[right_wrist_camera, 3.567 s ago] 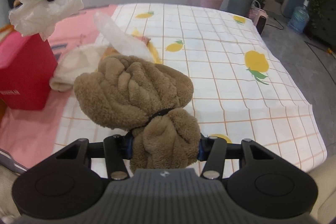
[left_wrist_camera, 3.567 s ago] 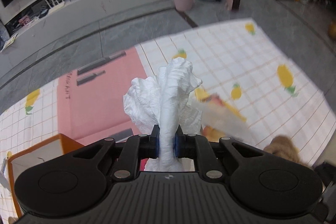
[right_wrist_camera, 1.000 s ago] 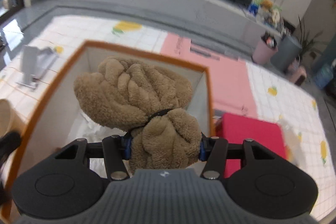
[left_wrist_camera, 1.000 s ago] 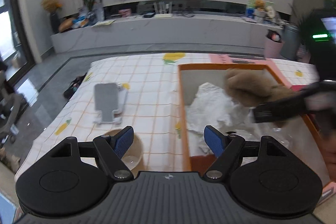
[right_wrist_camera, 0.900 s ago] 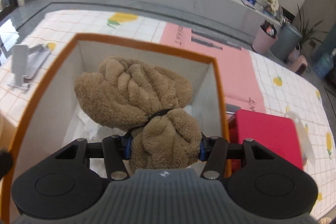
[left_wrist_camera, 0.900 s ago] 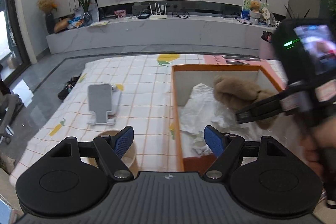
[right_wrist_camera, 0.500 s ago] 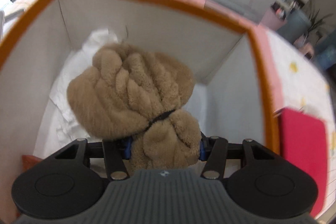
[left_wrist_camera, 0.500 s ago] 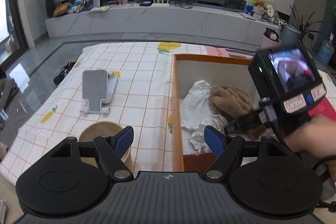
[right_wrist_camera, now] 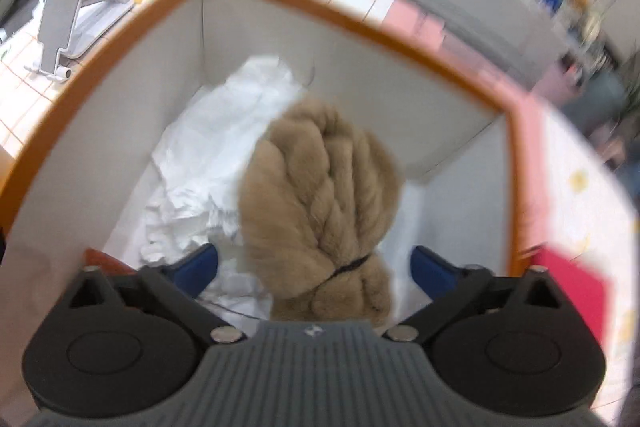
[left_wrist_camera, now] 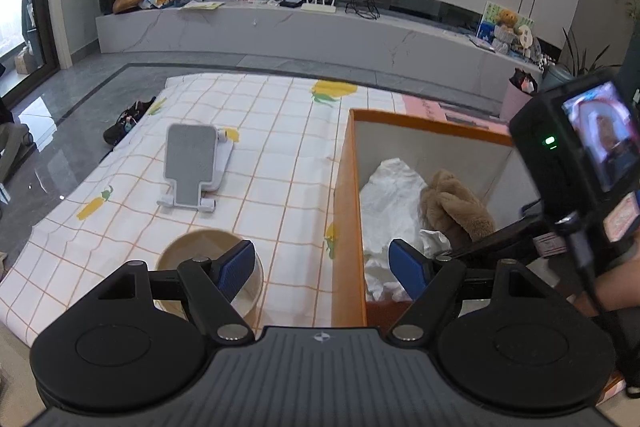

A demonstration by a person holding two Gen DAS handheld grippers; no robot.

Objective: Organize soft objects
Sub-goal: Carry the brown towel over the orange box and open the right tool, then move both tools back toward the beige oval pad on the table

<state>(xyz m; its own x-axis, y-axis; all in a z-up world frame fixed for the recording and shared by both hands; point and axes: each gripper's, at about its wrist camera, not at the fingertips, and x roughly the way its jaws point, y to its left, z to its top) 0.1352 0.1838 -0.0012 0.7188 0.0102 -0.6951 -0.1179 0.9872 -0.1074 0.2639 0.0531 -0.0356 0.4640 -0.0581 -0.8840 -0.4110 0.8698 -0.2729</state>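
Note:
A brown plush bundle [right_wrist_camera: 320,199] tied with a black band lies inside the orange-rimmed box [right_wrist_camera: 340,15], against crumpled white cloth [right_wrist_camera: 216,147]. My right gripper [right_wrist_camera: 314,269] hangs low inside the box; its jaws are opening, the blue pads stand clear of the plush on both sides. In the left wrist view the same plush [left_wrist_camera: 456,207] and white cloth [left_wrist_camera: 392,191] sit in the box [left_wrist_camera: 348,187]. My left gripper [left_wrist_camera: 322,265] is open and empty, straddling the box's left wall from above.
A tan bowl [left_wrist_camera: 208,267] sits just under my left finger. A grey phone stand [left_wrist_camera: 194,167] rests on the checked tablecloth [left_wrist_camera: 260,131]. A red box [right_wrist_camera: 572,291] lies to the right of the orange box. A hand [left_wrist_camera: 616,287] holds the right gripper's body.
The right jaws have spread apart and let go of the brown plush, which now rests in the box. The right gripper sank deeper into the box. The left gripper stayed open.

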